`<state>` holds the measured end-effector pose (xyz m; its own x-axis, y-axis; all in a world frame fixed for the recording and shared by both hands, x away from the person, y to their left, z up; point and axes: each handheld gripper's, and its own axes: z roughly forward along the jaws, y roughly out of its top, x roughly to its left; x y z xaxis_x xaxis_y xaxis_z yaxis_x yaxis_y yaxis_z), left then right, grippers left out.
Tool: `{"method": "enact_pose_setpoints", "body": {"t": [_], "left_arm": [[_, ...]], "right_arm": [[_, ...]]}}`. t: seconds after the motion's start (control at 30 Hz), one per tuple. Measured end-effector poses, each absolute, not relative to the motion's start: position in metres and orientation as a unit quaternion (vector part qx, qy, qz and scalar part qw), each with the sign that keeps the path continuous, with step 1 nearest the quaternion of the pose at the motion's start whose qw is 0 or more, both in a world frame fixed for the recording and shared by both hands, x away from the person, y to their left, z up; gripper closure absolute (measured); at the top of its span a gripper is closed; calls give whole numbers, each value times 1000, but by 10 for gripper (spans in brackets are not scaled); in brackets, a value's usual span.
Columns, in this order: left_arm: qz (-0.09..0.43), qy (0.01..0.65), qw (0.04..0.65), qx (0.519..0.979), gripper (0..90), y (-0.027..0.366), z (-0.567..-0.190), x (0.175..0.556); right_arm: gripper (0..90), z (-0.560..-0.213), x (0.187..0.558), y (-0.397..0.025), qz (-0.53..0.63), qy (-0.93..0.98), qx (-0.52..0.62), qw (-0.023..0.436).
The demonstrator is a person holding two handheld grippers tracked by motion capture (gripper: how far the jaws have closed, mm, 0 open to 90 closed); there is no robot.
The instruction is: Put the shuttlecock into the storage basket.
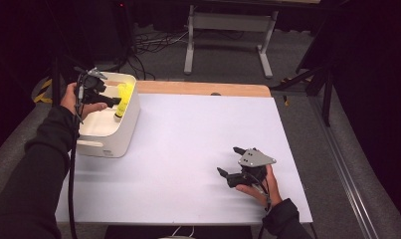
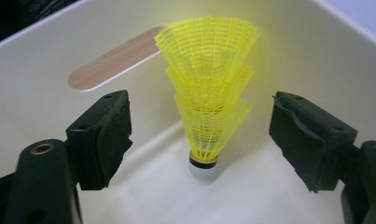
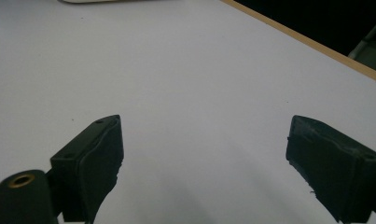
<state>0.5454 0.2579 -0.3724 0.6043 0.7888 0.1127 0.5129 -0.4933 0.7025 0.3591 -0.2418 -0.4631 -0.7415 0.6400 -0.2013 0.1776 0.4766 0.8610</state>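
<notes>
Standing between hand-held gripper jaws: shuttlecocks

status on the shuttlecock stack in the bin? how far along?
Done: three nested yellow shuttlecocks stand upright on the floor of the white bin. In hand: nothing; the left hand-held gripper is open, jaws apart either side of the stack. The right hand-held gripper rests open on the table. Left: apparently closing on the stack, if it's coming out.

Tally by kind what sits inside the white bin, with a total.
Yellow shuttlecocks, nested in one upright stack: 3
White bin holding them: 1
Total: 4
</notes>
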Motion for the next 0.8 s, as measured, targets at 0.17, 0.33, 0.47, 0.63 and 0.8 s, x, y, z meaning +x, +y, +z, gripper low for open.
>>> {"method": "enact_pose_setpoints", "body": {"t": [0.17,0.33,0.47,0.63,0.8], "left_arm": [[233,373,327,837,174,259,-362,536],[255,360,359,823,161,264,-353,524],[273,342,371,819,158,263,-348,514],[288,328,391,810,154,264,-347,503],[299,321,399,805,151,264,-347,496]], "right_arm": [[125,-462,358,-242,445,819,250,263],[125,-460,357,-243,447,817,249,267],[125,-459,355,-243,447,816,248,270],[125,-459,354,-242,446,816,248,272],[125,-458,354,-242,447,815,246,273]]}}
